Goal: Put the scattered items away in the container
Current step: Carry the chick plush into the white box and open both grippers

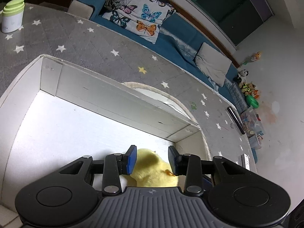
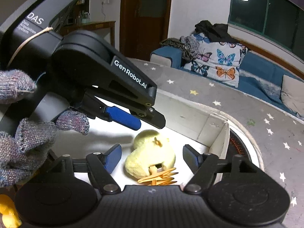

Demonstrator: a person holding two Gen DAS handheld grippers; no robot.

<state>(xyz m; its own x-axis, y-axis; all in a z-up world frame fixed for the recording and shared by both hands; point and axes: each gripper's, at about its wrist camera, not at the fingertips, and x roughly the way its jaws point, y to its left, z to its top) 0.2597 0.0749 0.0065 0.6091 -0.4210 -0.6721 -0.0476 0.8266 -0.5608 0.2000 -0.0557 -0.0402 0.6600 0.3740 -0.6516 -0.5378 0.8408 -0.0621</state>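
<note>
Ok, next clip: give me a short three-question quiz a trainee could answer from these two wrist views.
1. True or false: the yellow plush chick lies inside the white box.
2. Multiple choice: the left claw is A) clamped on the chick, B) open above the chick, C) out of the box over the rug.
3. Fill in: the hand holding the left claw wears a knitted ____.

Key:
1. True. It rests on the box floor, with orange feet toward the right wrist camera.
2. B. Its blue pads stand apart with the chick below them.
3. Glove.
</note>
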